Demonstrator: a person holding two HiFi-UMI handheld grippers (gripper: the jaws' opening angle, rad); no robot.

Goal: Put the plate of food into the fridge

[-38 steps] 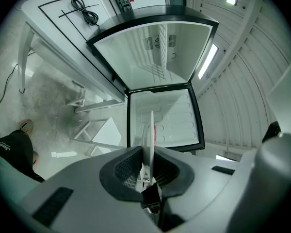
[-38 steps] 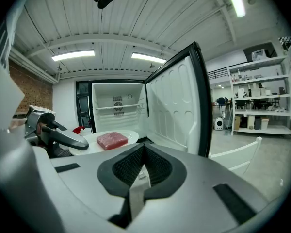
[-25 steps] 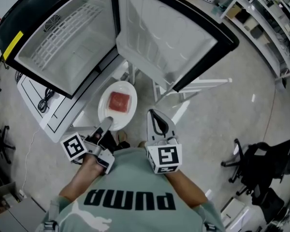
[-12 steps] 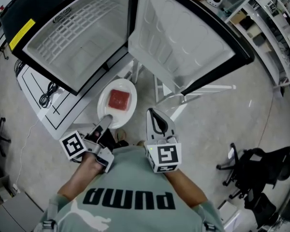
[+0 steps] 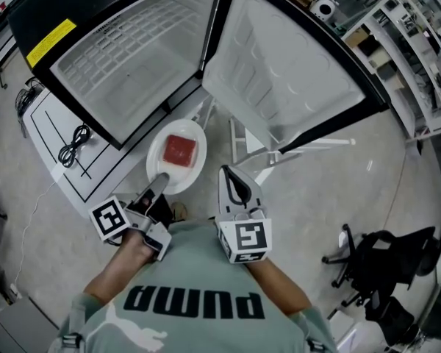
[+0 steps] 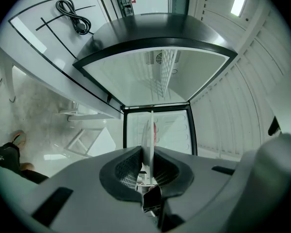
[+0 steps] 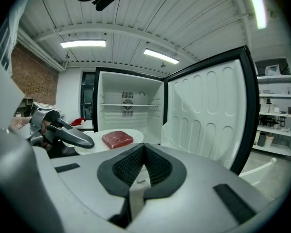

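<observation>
Right now the plate (image 5: 159, 159) is out in the open air in front of the open fridge (image 5: 125, 65), just short of its opening and not on any shelf. On it sits a single red slab of food (image 5: 180, 150), lying flat near the plate's centre with bare white rim all round it. The left gripper (image 5: 159, 182) carries the plate by its near edge: in the left gripper view the rim (image 6: 148, 144) stands edge-on between the two jaws, which are drawn in narrow and pinch it from both sides. The right gripper (image 5: 233, 173) hovers just beside the plate's right edge without touching it, jaws brought together on nothing.

Inside the fridge a white wire shelf (image 7: 128, 105) crosses the cavity, with a round vent in the back wall above it. Its door (image 5: 279, 79) is swung wide to the right. A coiled black cable (image 5: 73, 144) lies on the white counter (image 5: 48, 134) left of the fridge, back from the counter's near corner.
</observation>
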